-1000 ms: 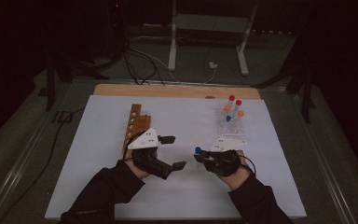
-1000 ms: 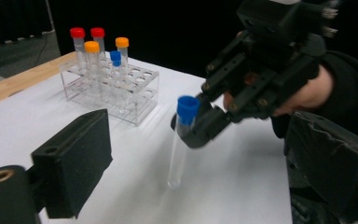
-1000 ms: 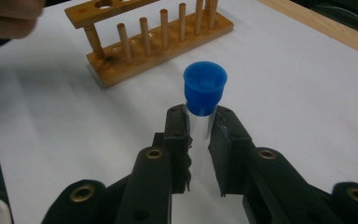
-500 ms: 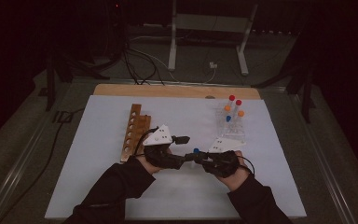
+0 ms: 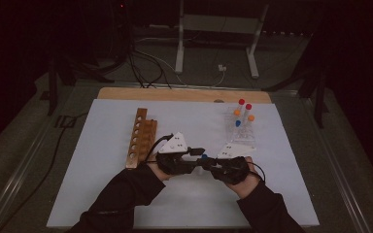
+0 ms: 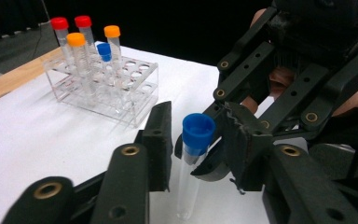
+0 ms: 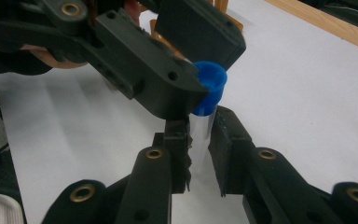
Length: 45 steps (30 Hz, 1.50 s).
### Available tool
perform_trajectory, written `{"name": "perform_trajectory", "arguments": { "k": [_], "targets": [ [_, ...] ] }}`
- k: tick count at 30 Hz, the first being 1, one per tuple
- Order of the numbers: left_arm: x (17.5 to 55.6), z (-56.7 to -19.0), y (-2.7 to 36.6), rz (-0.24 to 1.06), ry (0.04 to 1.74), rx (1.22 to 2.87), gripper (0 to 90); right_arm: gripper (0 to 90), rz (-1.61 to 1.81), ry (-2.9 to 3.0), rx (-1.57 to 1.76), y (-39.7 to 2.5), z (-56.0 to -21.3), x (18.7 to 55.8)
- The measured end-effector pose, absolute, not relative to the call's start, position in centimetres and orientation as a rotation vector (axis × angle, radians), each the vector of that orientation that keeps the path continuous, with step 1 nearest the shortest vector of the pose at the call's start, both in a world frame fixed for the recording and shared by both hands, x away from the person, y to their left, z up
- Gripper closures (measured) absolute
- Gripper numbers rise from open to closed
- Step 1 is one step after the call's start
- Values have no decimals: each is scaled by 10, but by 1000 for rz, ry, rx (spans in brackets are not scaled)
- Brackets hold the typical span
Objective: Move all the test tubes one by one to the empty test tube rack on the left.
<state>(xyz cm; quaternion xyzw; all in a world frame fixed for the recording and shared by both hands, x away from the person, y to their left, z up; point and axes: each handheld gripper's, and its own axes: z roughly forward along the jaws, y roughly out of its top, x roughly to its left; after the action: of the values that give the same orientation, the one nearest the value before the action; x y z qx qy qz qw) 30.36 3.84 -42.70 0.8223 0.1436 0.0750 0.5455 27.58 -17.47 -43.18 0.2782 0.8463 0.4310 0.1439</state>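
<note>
Tube (image 6: 189, 179): we hold it upright, long axis vertical, blue cap (image 6: 198, 132) on top.
Right gripper (image 7: 198, 140): pinching the tube's clear body.
Left gripper (image 6: 193, 144): spread either side of the cap.

The tube (image 6: 188, 186) looked like clear, glossy plastic with a smooth blue plastic cap (image 6: 198, 132). The left gripper (image 6: 198, 154) was matt black plastic with brass-coloured rivets. The rack (image 5: 140, 138) was bare wood.

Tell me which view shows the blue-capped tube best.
The left gripper view: the blue-capped tube shows whole, cap to clear tip. The right gripper view shows its cap and part of its body between tongs; the high view shows a blue speck between the hands.
</note>
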Motion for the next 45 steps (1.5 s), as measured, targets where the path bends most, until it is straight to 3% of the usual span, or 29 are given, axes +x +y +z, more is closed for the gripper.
{"name": "perform_trajectory", "arguments": {
  "k": [4, 15, 33, 36, 45],
  "targets": [
    [304, -428, 37, 188, 330, 1968, 749, 768, 1241, 2438, 800, -175, -432, 276],
    [303, -426, 35, 227, 308, 1980, 775, 758, 1254, 2435, 807, -175, -432, 277],
    [316, -404, 66, 295, 376, 1947, 775, 73, 1312, 2328, 874, -182, -424, 276],
    [321, -398, 74, 313, 389, 1939, 775, 5, 1325, 2323, 890, -182, -424, 276],
    [340, -382, 100, 384, 448, 1912, 775, 0, 1371, 2333, 884, -188, -423, 277]
  ]
}}
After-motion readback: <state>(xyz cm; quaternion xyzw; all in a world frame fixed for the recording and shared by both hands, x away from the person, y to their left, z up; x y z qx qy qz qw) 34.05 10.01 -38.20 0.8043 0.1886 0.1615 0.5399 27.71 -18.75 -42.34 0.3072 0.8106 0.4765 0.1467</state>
